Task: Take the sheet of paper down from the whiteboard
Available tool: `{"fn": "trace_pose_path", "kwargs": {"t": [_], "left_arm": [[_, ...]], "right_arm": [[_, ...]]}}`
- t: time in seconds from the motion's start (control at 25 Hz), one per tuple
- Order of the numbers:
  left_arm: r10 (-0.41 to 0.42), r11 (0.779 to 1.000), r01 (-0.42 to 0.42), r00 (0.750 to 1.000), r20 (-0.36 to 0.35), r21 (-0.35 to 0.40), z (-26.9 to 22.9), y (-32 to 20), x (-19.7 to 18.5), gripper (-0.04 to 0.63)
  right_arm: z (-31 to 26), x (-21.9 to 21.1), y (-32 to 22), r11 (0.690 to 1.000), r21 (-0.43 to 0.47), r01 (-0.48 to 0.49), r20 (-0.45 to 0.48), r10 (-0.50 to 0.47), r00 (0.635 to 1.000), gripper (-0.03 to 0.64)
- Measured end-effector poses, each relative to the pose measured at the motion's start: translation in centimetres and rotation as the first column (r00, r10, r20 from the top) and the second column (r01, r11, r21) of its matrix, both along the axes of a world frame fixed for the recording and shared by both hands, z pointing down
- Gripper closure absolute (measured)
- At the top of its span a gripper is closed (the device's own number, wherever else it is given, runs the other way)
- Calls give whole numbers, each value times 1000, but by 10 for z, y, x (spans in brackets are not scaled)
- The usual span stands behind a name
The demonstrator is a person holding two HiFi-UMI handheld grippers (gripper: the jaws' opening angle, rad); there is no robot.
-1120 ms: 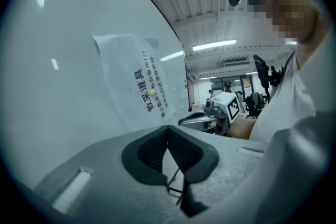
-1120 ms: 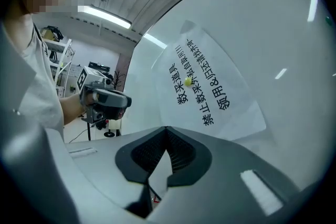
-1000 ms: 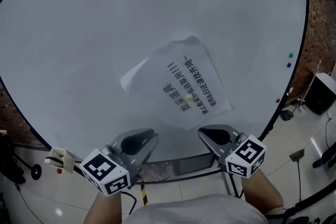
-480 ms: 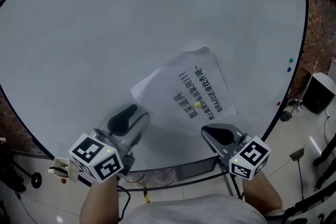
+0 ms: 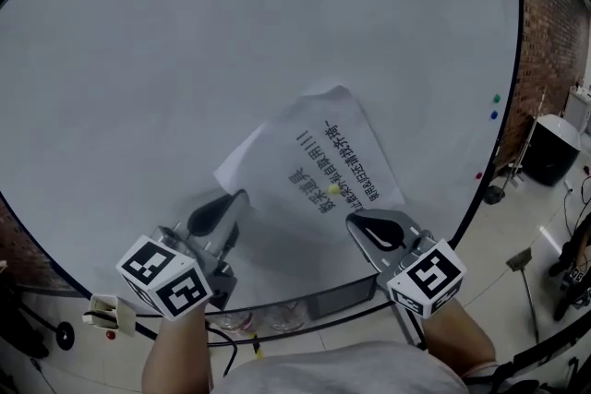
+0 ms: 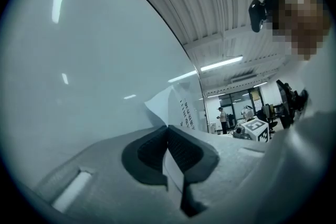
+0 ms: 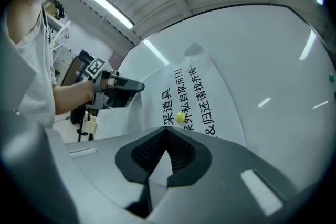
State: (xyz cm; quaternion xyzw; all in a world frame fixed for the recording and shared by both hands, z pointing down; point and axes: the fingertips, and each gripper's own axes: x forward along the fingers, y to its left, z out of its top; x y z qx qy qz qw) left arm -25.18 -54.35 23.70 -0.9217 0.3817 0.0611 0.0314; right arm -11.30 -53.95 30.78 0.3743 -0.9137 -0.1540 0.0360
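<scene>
A white sheet of paper with printed black characters hangs tilted on the whiteboard, pinned by a small yellow magnet. Its left corner curls off the board. My left gripper has just been closing and is shut on the sheet's lower-left edge. In the left gripper view the curled corner rises straight from the joined tips. My right gripper is shut, its tips at the sheet's bottom edge below the magnet. Whether it pinches the paper is hidden by the jaws.
Small green, blue and red magnets dot the board's right edge. A pen tray runs under the board. A black bin stands on the floor at the right.
My left gripper rose to the sheet's lower-left edge, opened wide, then closed there. The right gripper rose slightly toward the bottom edge and stayed shut.
</scene>
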Motion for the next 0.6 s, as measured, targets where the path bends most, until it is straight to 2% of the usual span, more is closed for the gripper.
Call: {"fn": "trace_pose_path", "kwargs": {"t": [0.12, 0.2, 0.32, 0.6], "left_arm": [[12, 1000, -12, 1000, 0, -6, 1, -1, 0, 594], [19, 1000, -19, 1000, 4, -8, 1, -1, 0, 594], [30, 999, -29, 1000, 5, -18, 2, 0, 1, 594], [39, 999, -40, 999, -7, -35, 2, 1, 2, 594]], "right_arm": [[-5, -4, -9, 993, 83, -89, -47, 93, 995, 616], [-7, -10, -16, 982, 138, -132, -89, 145, 985, 565], [-15, -17, -23, 960, 212, -181, -150, 215, 965, 547], [-23, -18, -37, 915, 301, -267, -180, 330, 927, 518]]}}
